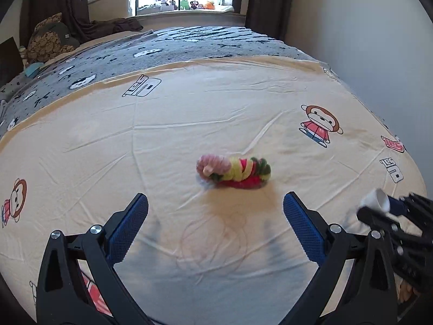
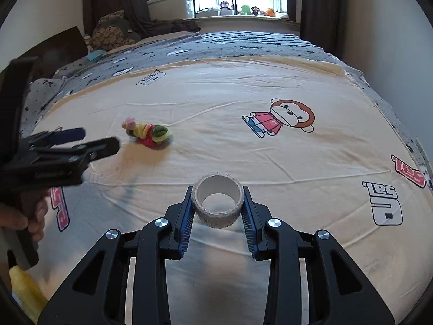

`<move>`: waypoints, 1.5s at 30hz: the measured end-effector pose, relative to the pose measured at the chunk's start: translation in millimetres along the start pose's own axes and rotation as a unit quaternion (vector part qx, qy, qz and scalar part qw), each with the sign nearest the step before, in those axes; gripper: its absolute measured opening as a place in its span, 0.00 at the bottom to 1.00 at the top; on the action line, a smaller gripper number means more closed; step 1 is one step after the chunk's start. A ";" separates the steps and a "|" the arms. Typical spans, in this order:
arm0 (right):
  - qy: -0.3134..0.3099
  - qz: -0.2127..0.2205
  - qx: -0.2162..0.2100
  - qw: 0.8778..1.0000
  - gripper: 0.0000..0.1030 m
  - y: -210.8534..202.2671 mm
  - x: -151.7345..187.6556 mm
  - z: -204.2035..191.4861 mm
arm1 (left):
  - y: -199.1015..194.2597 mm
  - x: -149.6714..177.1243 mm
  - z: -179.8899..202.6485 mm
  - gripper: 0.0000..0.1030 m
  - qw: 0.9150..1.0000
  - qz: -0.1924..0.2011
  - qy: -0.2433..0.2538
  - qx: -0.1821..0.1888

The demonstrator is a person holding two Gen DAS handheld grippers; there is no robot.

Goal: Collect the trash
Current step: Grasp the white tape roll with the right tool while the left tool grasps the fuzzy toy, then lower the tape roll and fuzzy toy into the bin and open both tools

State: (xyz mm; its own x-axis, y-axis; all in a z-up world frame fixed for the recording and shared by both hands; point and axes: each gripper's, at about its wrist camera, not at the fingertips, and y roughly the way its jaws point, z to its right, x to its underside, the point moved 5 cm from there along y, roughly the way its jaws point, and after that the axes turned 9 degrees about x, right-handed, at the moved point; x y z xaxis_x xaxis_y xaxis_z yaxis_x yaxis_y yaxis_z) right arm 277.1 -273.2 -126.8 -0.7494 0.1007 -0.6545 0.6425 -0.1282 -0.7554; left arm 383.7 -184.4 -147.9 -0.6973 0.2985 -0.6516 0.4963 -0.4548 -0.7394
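Observation:
A knotted bundle of pink, yellow, red and green cloth point(image 1: 234, 172) lies on the cream bed sheet point(image 1: 216, 103), just ahead of my left gripper point(image 1: 216, 211), whose blue pads stand wide open with nothing between them. The same bundle point(image 2: 147, 133) appears to the left in the right wrist view, in front of the left gripper point(image 2: 92, 139). My right gripper point(image 2: 217, 203) is shut on a grey tape roll point(image 2: 217, 203) with a white inner core, held by its sides above the sheet. In the left wrist view this roll point(image 1: 377, 201) shows at the right edge.
The sheet carries cartoon monkey prints point(image 2: 281, 117) and logo prints point(image 2: 387, 203). A grey patterned blanket point(image 1: 135, 51) covers the far part of the bed. Pillows point(image 1: 48, 38) lie at the far left. A wall point(image 1: 365, 27) borders the right side. A hand point(image 2: 32, 216) holds the left gripper's handle.

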 end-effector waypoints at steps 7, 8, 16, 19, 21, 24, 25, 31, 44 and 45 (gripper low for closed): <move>-0.010 -0.002 -0.012 1.000 0.33 -2.7 14.4 6.0 | 45.2 -23.5 9.1 0.92 0.999 -0.028 0.007 -0.016; -0.009 -0.003 -0.012 1.000 0.33 -2.0 15.4 7.9 | 50.8 -24.0 10.1 0.92 0.999 -0.034 0.007 -0.016; 0.001 -0.002 -0.013 1.000 0.33 -3.1 20.5 16.1 | 70.7 -19.2 14.5 0.71 0.998 -0.060 0.011 -0.008; 0.001 0.004 -0.013 1.000 0.33 -9.2 20.4 15.0 | 60.4 -16.1 13.2 0.69 0.998 -0.056 0.007 -0.002; -0.002 0.010 -0.012 1.000 0.33 -17.1 20.7 11.3 | 47.6 -12.1 13.3 0.69 0.999 -0.049 0.007 -0.003; -0.009 0.020 -0.011 1.000 0.33 -29.8 21.2 6.1 | 14.9 0.1 16.1 0.69 0.999 -0.031 0.013 -0.008; -0.011 0.023 -0.012 1.000 0.33 -35.0 21.7 3.5 | 4.3 4.3 16.8 0.69 1.000 -0.026 0.013 -0.008; -0.025 0.038 -0.023 0.999 0.33 -69.2 33.1 -12.9 | -71.2 42.3 24.5 0.68 1.000 0.008 0.010 0.005; -0.065 0.053 -0.056 0.995 0.33 -149.2 125.8 -45.6 | -188.6 173.9 54.4 0.68 0.998 0.037 0.031 0.026; -0.067 0.054 -0.058 0.995 0.33 -155.2 134.3 -48.4 | -193.2 183.7 57.1 0.68 0.998 0.037 0.033 0.030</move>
State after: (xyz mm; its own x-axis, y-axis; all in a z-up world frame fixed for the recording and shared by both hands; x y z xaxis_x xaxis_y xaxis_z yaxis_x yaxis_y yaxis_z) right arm 84.4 -192.1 -99.0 -0.6844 -0.0412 -0.7279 0.7289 -0.0157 -0.6845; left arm 130.2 -89.6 -115.1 -0.6226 0.3160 -0.7159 0.5129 -0.5261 -0.6783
